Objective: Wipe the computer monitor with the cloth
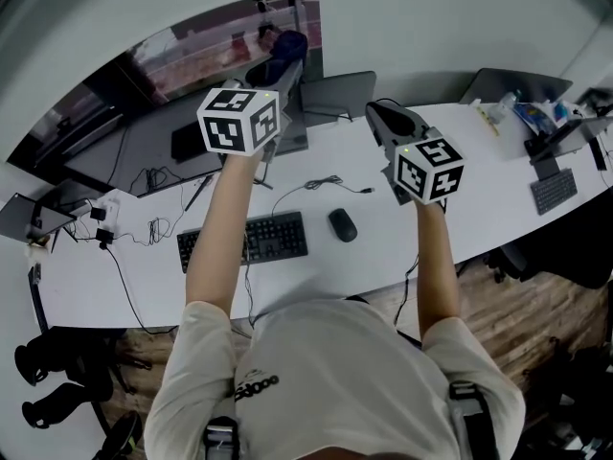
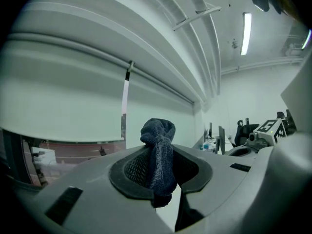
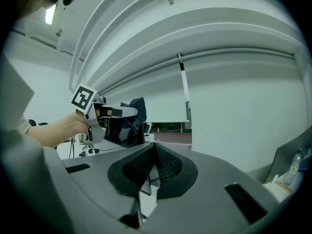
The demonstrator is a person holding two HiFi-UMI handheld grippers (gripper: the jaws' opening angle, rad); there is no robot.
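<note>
Left tongs (image 2: pixel 158 168): clamping together on the cloth (image 2: pixel 157 133), which is sticking up between the pads and hanging down below them.
Right tongs (image 3: pixel 155 162): sitting together, holding nothing, raised level with the left tongs and apart from them.
Cloth: dark blue, bunching at the top edge of the monitor (image 3: pixel 114 133) in the right gripper view.
Monitor: standing at the back of the white tabletop (image 1: pixel 124 286), just beyond the left tongs.
Keyboard (image 1: pixel 259 238) and mouse (image 1: pixel 342 224): lying near each other on the tabletop, under the person's raised arms.
</note>
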